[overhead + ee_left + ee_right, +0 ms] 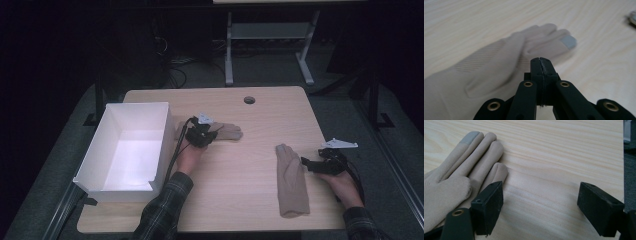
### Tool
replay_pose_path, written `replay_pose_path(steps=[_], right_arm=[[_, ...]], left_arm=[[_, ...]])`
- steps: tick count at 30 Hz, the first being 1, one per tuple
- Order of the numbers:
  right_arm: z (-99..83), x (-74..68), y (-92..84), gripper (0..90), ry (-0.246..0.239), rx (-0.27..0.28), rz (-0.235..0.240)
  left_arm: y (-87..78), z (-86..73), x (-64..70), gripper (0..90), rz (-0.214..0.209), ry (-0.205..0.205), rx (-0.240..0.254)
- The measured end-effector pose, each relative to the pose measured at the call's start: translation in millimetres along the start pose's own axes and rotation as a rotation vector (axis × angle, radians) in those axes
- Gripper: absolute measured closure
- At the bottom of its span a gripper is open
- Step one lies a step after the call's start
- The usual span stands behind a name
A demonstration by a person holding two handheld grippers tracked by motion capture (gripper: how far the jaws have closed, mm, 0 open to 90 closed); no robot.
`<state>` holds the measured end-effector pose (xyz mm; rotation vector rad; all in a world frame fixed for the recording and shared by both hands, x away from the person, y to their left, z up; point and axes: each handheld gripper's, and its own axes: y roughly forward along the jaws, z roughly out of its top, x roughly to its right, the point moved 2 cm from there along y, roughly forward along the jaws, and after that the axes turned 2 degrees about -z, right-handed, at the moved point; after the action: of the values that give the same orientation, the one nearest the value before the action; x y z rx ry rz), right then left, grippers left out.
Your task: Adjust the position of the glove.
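Two beige knit gloves on the wooden table, and a white open box waiting at the left — that looks like where they're headed.

Your left gripper sits over the far glove, the one lying crosswise just right of the box. From the left gripper view its jaws are pressed together tip to tip, and I can't make out any fabric pinched between them — the glove spreads out beyond and under the tips, blurred, a grey touch patch on one finger.

Your right gripper rests at the right edge of the near glove, which lies lengthwise, fingers pointing away from you. In the right gripper view the jaws stand wide apart, one pad just touching the glove's little-finger side, bare wood between them.

My read on handling: these are light, limp, soft things — no risk of breaking, but they'll sag and fold as soon as you lift. The thin fingers would likely slip out of a pinch. Go for the thicker parts, I'd say: the ribbed cuff or a bunched fold of the palm. Press down into the fabric so the pads gather a ridge before closing, or you'll skate over the smooth tabletop.
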<state>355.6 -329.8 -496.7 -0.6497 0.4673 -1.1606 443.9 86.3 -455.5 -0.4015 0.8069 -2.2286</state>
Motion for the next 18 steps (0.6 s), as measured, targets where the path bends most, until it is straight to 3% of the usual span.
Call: replay_pose_path(steps=[8, 13, 18], right_arm=[[0.1, 0.3, 0.1, 20.6, -0.001, 0.0, -0.001], [0.1, 0.2, 0.1, 20.6, 0.0, -0.001, -0.001], [0.1, 0.2, 0.1, 20.6, 0.0, -0.001, -0.001]], left_arm=[[18.1, 2.7, -9.2, 89.2, 0.03, -0.01, -0.02], [30.3, -5.3, -10.9, 89.2, 0.029, -0.006, -0.073], [33.5, -6.5, -5.7, 89.4, -0.005, -0.007, -0.074]])
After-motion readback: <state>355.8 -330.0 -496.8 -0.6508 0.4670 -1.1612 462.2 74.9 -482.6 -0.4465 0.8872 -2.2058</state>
